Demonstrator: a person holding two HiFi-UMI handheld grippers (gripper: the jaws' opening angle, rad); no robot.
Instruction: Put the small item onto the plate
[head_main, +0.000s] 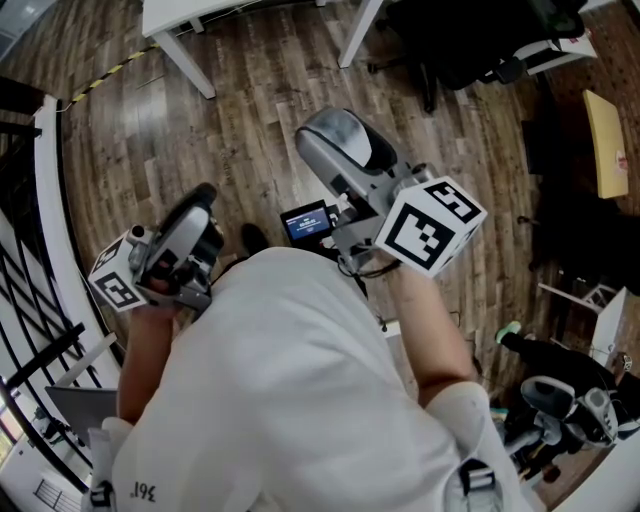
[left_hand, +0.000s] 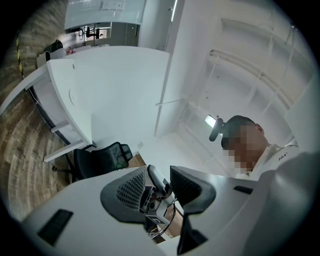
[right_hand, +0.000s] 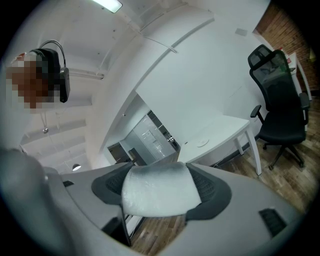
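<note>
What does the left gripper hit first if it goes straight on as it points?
Probably the right gripper, shut on a white item: it shows in the gap between the open jaws of the left gripper. Depth is unclear.

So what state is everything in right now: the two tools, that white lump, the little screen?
left tool: jaws apart, nothing between them.
right tool: shut on the white lump.
white lump: held off the floor; no plate in view.
little screen: lit.
office chair: upright, empty.
</note>
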